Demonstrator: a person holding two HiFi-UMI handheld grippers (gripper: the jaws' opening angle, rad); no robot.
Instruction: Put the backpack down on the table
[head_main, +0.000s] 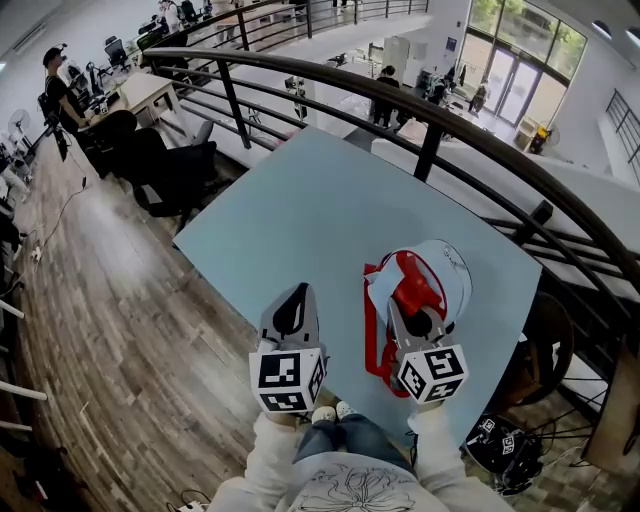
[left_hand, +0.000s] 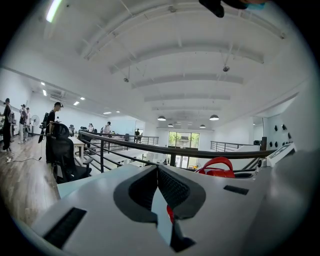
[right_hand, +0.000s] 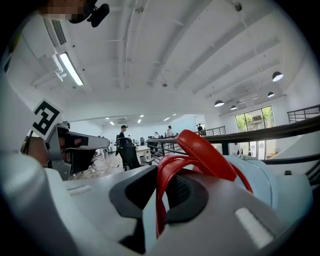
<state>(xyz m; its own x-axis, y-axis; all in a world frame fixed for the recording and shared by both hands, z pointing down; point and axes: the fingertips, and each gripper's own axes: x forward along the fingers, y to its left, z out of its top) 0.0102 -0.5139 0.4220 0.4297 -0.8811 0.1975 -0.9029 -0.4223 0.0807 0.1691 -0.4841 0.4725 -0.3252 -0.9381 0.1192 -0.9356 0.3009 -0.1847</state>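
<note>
**Status: backpack on desk, right fingers on strap**

1. Desk. The flat, pale blue desk (head_main: 300, 220) stands against a curved black metal railing (head_main: 430, 110). I stand at its near edge.

2. Backpack. The white and pale blue fabric backpack with red straps (head_main: 445, 275) lies on the right part of the desk, near the corner next to the railing. As far as the head view shows, its body rests on the desk top. In the left gripper view its red top loop (left_hand: 216, 167) shows to the right, beyond my left gripper.

3. Right gripper. My right gripper (head_main: 405, 308) sits at the near side of the backpack and points roughly level. Its fingers (right_hand: 182, 192) are clenched on one red strap (right_hand: 205, 150). The strap fills the narrow gap at the fingertips, runs down between the pads and arches up and over toward the pale backpack body (right_hand: 260, 175).

4. Left gripper. My left gripper (head_main: 297, 292) hovers over bare desk, to the left of the backpack and apart from it. Its fingers (left_hand: 172, 187) are clenched tip to tip and hold nothing.

5. Markers. The marker cubes (head_main: 287, 378) (head_main: 432, 372) face the head camera.
</note>
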